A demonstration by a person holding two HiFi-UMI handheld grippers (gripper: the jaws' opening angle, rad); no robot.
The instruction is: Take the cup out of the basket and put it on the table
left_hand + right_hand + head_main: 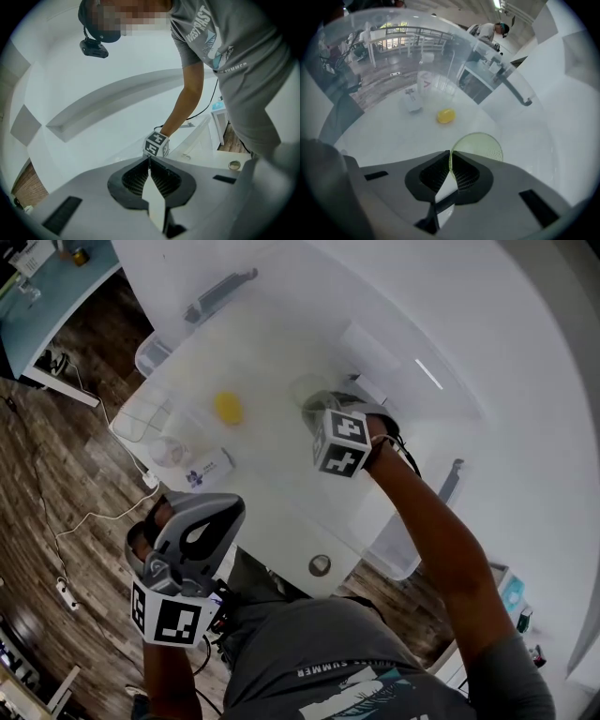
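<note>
A clear, green-tinted cup (480, 146) sits inside the clear plastic basket (142, 356) on the white table (291, 531). My right gripper (450, 157) reaches into the basket and is shut on the cup's rim, with one pad inside the rim and one outside. In the head view the cup (312, 397) shows just beyond the right gripper (321, 411) and its marker cube. My left gripper (221, 512) hangs off the table's near left edge, over the floor. Its jaws meet with nothing between them (149, 161).
Also in the basket are a yellow object (228, 408), a small printed box (208, 468) and another clear container (172, 451) at the left end. The basket's walls (393, 28) rise round the right gripper. A round grommet (320, 565) sits near the table's front edge.
</note>
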